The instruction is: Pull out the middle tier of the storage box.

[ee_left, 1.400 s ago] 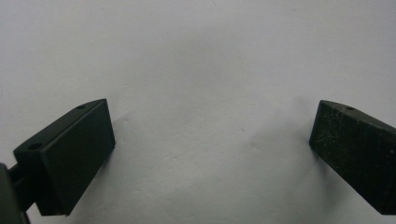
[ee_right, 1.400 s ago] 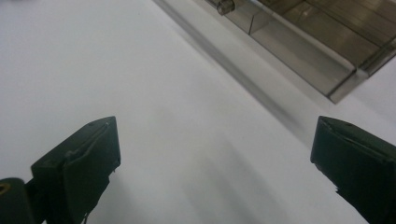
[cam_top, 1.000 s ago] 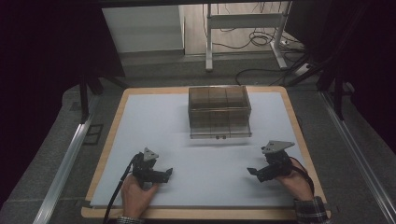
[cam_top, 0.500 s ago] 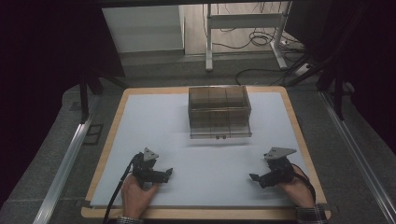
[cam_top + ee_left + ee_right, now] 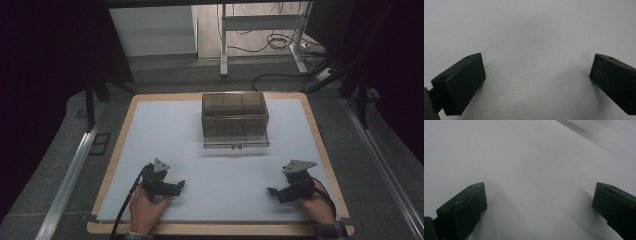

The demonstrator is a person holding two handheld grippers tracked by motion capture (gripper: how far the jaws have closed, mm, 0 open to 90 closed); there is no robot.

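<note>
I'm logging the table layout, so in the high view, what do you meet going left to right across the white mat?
left gripper → clear compartment box, farther back → right gripper

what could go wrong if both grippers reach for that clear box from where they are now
1. The clear compartment box sits loose on the smooth white mat; a push from one side might slide it rather than grip it.
2. Both the left gripper and the right gripper rest low on the mat with jaws open, so dragging forward could snag or wrinkle it.
3. The box walls are transparent, so its edges may be easy to misjudge.
</note>
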